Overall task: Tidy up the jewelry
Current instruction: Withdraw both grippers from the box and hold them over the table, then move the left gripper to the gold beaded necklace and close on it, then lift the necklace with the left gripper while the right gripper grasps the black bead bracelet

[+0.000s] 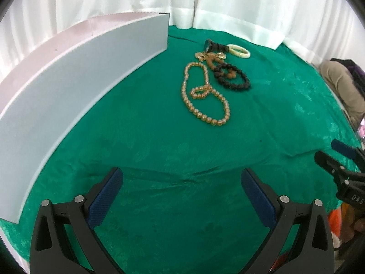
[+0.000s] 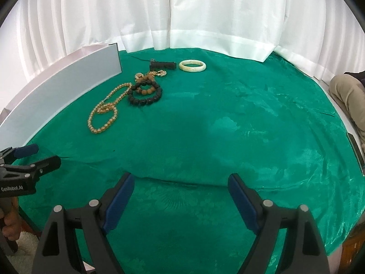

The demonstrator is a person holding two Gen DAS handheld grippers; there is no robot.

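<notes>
Both claws stand spread wide and hold nothing: the left claw fills the lower middle of its view, the right claw the lower middle of its own, each over bare green cloth that covers the desk and shows soft creases. All the jewelry lies together in the upper middle of the left view and the upper left of the right view, just beside the end of a long pale box wall. Nearest lies the gold necklace, a long string of small glossy beads looped over itself; it should be limp and light, apt to slide and dangle, so a pinch across a single strand at the near loop seems best. Behind it the dark bracelet of matte round beads lies touching a brown bead bracelet; both look light and probably give a little, and their rough beads should grip well between the ribbed blue pads. A small gold piece, too small to tell, lies behind them. At the back a cream bangle lies flat, rigid, smooth and likely brittle, so it wants a grip across its rim. A small dark cylinder rests just beside it.
</notes>
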